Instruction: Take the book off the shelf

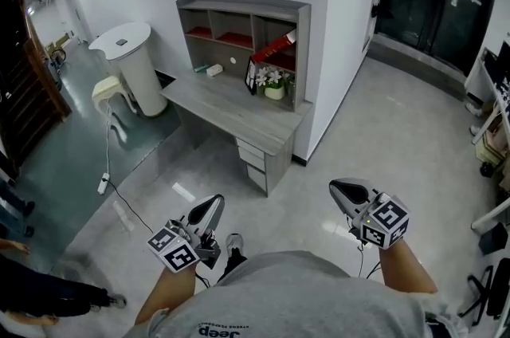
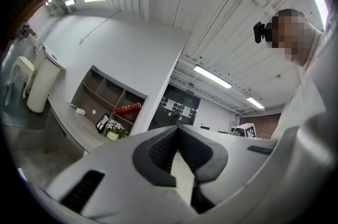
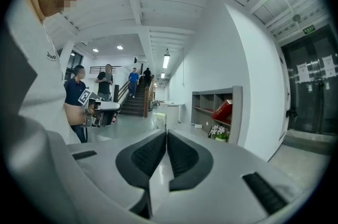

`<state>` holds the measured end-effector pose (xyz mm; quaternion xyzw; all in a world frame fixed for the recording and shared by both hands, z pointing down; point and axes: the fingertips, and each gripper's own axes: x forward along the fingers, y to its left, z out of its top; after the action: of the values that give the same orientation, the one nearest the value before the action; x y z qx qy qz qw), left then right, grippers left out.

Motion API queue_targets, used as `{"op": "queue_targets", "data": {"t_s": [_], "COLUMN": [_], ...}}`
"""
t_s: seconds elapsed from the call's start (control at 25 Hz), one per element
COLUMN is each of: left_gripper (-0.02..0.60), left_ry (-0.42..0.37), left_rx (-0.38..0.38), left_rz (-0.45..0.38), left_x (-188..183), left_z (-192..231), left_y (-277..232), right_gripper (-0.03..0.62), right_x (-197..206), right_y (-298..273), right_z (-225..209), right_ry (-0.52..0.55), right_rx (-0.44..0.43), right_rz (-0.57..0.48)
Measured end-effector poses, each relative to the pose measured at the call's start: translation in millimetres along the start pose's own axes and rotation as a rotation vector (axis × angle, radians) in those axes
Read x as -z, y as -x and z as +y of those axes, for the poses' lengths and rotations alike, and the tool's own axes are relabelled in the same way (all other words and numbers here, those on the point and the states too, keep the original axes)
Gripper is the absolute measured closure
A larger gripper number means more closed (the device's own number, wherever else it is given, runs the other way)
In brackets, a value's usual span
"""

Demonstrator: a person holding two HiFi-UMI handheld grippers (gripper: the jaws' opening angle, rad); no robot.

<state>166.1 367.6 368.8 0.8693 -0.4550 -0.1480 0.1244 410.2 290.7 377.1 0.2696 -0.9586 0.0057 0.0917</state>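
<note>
Here, both hand-held grippers hover over the pale floor (image 1: 382, 129), well short of the furniture ahead. The left gripper (image 1: 215, 201) is clenched, its dark pads (image 2: 161, 150) meeting at the tips with nothing caught between them. The right gripper (image 1: 338, 186) is likewise pressed shut and empty, its marker cube turned up toward my head camera.

The red book (image 1: 275, 47) is well apart from both grippers, ahead of them and roughly between their two lines. It leans tilted in the right-end compartment of the grey shelf (image 1: 239, 8), which stands on the desk (image 1: 231, 109) against the white wall. From the left gripper the book lies off to the left of the closed tips; from the right gripper it lies off to the right.

Just below the book, a pot of white flowers (image 1: 274, 84) sits on the desk beside a dark picture frame (image 1: 251, 78). Farther to the left of the left gripper stands a white bin (image 1: 131, 57). People (image 3: 105, 80) gather near a staircase (image 3: 134, 104) far beyond the left gripper.
</note>
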Motion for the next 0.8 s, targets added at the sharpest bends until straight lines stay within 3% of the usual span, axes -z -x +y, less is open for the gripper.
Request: {"op": "queue_targets", "data": {"t_s": [0.24, 0.56, 0.8], "left_gripper": [0.569, 0.569, 0.569], "left_ry": [0.036, 0.009, 0.028], "left_rx": [0.096, 0.190, 0.239], "left_rz": [0.006, 0.051, 0.069], "left_x": [-17, -82, -105], "left_z": [116, 259, 326], "left_y": [-43, -86, -108], "right_gripper": [0.566, 0.565, 0.563], "right_x": [-3, -35, -56], "right_y": [-100, -254, -322], "right_z": [-35, -64, -85], "right_ry": [0.003, -0.028, 0.005], "right_rx": [0.104, 0.169, 0.217], "right_rz": [0.000, 0.015, 0.031]}}
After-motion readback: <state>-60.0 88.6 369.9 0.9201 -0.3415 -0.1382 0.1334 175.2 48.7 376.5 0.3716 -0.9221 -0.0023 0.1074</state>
